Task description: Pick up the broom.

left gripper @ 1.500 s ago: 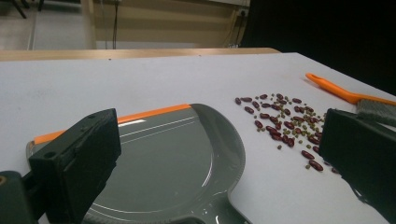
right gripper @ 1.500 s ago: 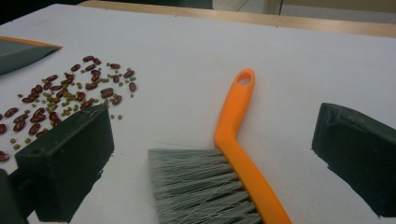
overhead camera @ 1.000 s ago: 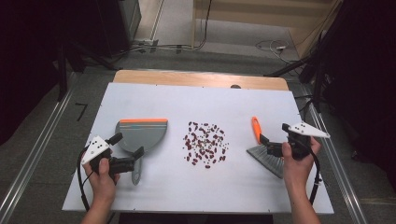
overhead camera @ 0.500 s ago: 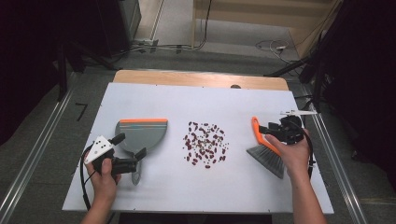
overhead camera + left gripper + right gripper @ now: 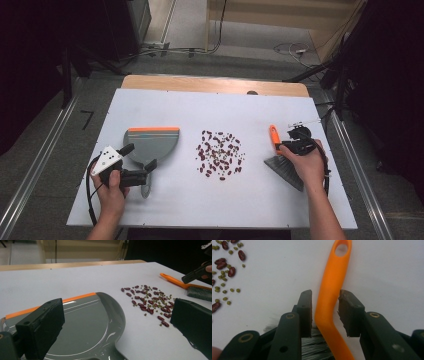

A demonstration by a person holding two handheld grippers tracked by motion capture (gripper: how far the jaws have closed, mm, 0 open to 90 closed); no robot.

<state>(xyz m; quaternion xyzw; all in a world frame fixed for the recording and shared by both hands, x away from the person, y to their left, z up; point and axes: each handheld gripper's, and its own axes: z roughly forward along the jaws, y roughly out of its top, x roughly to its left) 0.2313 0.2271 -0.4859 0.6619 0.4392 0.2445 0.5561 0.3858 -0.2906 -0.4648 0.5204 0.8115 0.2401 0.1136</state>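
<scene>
Straddling the orange handle [image 5: 329, 300] of a small brush, the jaws of the right gripper [image 5: 325, 312] have just been closing. In the right gripper view the left pad lies right against the handle's bend, while a thin gap shows between the handle and the right pad, so the pads are not yet clamped on it. The brush's grey bristles [image 5: 314, 346] fan out below and behind the jaws. In the high view the right gripper [image 5: 295, 145] sits over the brush [image 5: 282, 162] at the right side of the white table [image 5: 300, 110], with the handle pointing away from the person and the bristle head toward the person.

Left of the brush, near the middle of the table, lies a loose scatter of dark red beans and small green ones [image 5: 219, 155], flat on the surface and clear of both tools.

The left gripper [image 5: 137, 162] is at the left side of the table with its jaws standing wide apart and nothing between the pads. It hangs over the near edge of a grey dustpan [image 5: 152, 142], which lies flat with its orange lip on the far side. In the left gripper view the dustpan's pan [image 5: 82, 325] shows between the two black jaws, and the beans lie just beyond its right rim.
</scene>
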